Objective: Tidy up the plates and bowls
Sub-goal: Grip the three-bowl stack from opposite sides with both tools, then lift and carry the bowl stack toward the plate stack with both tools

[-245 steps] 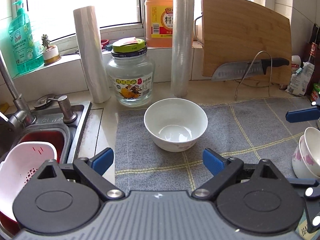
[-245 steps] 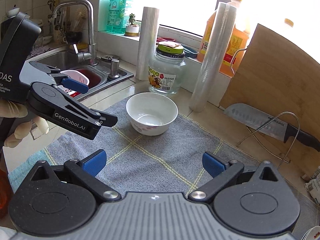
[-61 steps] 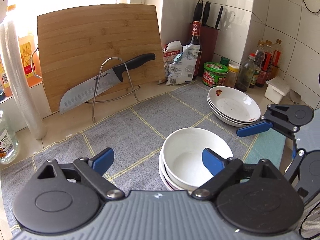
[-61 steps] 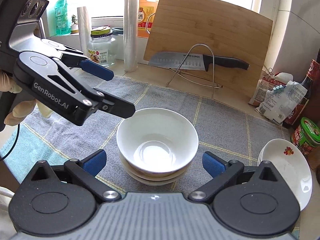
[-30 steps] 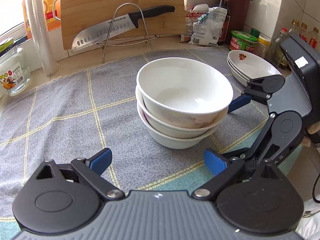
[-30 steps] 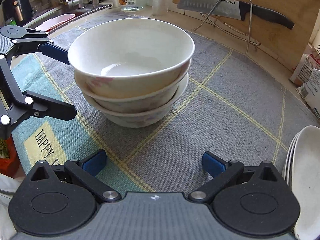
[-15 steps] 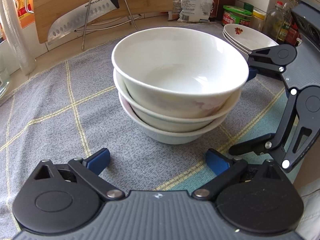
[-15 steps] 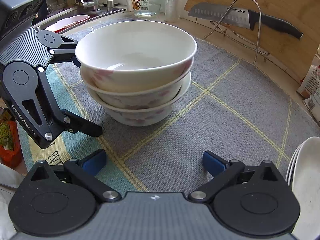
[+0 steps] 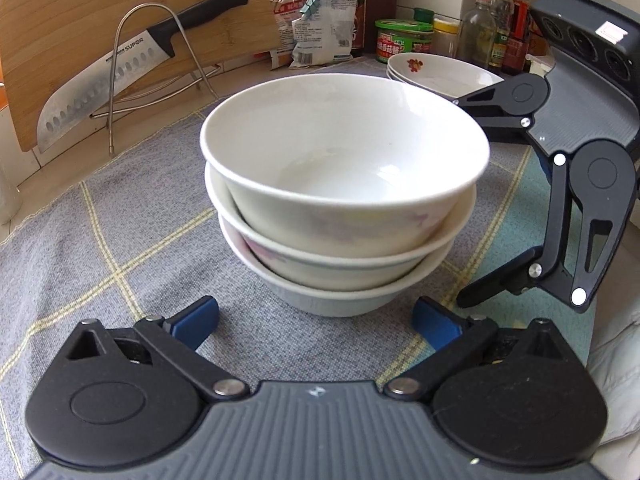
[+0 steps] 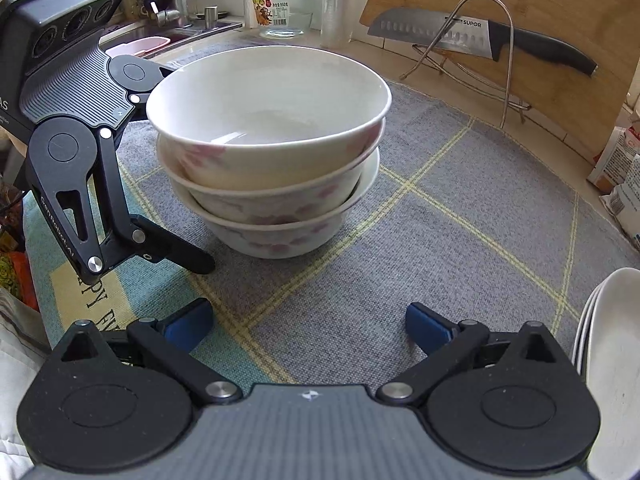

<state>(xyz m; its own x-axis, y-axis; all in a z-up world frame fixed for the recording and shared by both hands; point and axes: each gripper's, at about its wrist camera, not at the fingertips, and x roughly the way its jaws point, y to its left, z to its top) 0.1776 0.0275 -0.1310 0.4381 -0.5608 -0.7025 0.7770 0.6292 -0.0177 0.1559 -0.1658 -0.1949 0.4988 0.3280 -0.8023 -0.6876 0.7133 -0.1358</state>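
Observation:
Three white bowls with pink flowers stand nested in a stack (image 9: 344,200) (image 10: 268,152) on the grey checked mat (image 9: 120,240). My left gripper (image 9: 316,320) is open and low over the mat, with the stack just ahead of its blue pads and nothing touching them. My right gripper (image 10: 308,324) is open too, facing the stack from the other side. Its black fingers (image 9: 492,280) show beside the bowls in the left wrist view, and the left gripper's fingers (image 10: 176,250) show at the left of the right wrist view. A stack of white plates (image 9: 436,72) (image 10: 612,360) sits right of the bowls.
A knife (image 9: 108,80) rests on a wire stand against a bamboo board (image 10: 560,20) at the back. Food bags (image 9: 320,20), a green-lidded tub and bottles (image 9: 500,24) crowd the back corner. A glass jar (image 10: 286,4) and the sink lie far left. A teal mat (image 10: 92,280) covers the counter's front edge.
My left gripper has sunk and come closer to the bowl stack, rolling a little, so the bowls fill more of its view. The right gripper has stayed put.

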